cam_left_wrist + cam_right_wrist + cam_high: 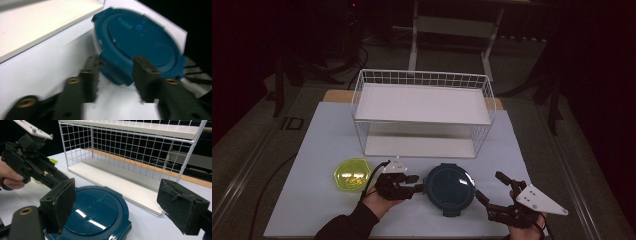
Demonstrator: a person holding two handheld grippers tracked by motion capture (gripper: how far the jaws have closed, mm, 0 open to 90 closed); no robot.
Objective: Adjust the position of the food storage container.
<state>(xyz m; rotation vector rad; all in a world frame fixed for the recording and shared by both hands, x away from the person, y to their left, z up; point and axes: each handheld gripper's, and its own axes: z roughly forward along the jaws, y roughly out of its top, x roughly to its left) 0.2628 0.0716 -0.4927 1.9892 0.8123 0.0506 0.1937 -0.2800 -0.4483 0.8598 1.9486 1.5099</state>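
Note:
A round dark-blue container with a clip-on lid lies on the white table cover, in front of the rack. My left gripper is at its left edge. In the left gripper view the jaws press on both sides of one lid clip tab. My right gripper stands wide open just right of the container without touching it. Its pads frame the blue lid, with the left gripper beyond.
A white two-shelf wire rack stands behind the container, both shelves bare. A yellow-green hexagonal dish lies left of my left hand. The table cover's front edge runs close under both hands.

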